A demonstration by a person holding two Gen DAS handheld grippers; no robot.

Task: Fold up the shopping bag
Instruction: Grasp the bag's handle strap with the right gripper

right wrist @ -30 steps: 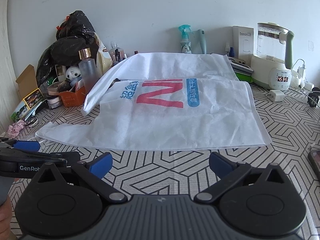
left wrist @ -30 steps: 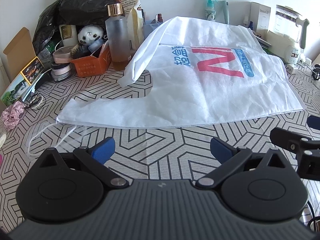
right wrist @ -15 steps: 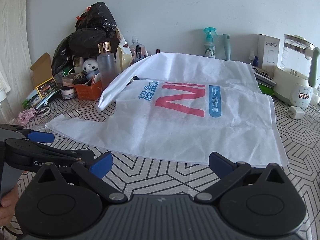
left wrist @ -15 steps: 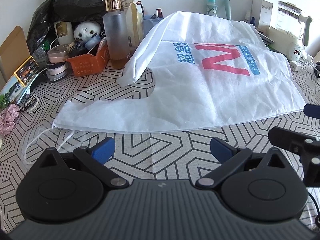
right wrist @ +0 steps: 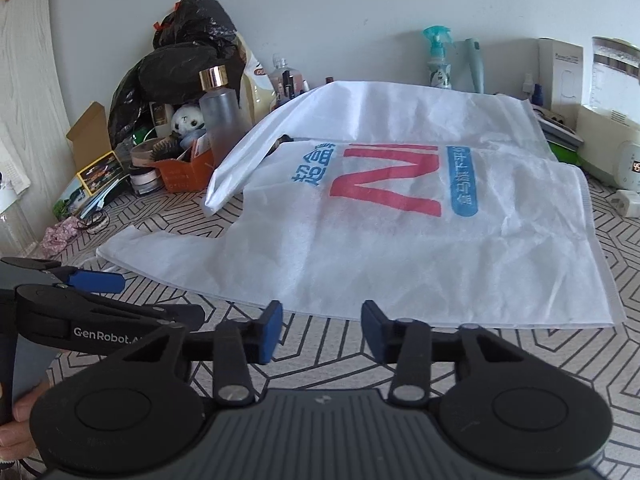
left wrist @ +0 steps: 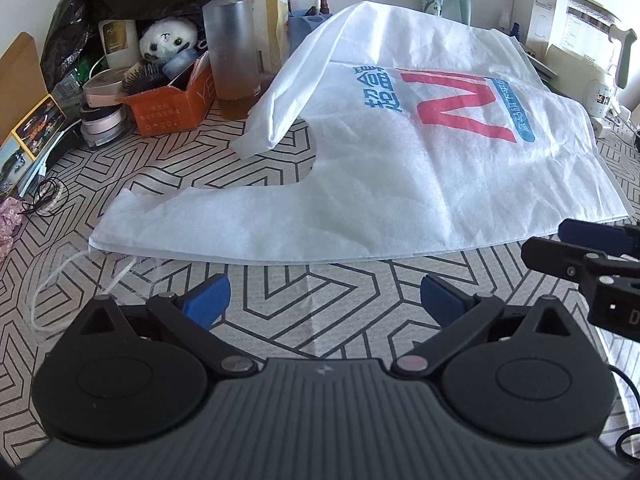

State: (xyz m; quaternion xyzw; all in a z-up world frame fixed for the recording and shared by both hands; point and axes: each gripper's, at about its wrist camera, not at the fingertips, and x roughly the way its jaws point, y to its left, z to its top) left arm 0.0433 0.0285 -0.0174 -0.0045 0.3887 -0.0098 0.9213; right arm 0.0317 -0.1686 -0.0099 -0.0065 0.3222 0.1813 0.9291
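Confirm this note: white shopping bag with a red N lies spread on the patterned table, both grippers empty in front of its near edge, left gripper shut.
One slip: the left gripper is open, blue fingers wide apart, as the left wrist view shows. The shopping bag, the table and the empty right gripper are as stated.

Black left claw (left wrist: 325,300), blue pads (left wrist: 208,300), black right claw (right wrist: 320,332), white "GenRobot" lettering

**A lived-in home tabletop**

A home, by the clutter. The patterned tabletop (left wrist: 168,184) against a white wall carries a plush toy (left wrist: 168,38), a hairbrush (left wrist: 146,80) in an orange box (left wrist: 168,110), a frosted bottle (left wrist: 230,40), a spray bottle (right wrist: 436,58), an electric kettle (right wrist: 610,120) and a stuffed black bin bag (right wrist: 188,36).
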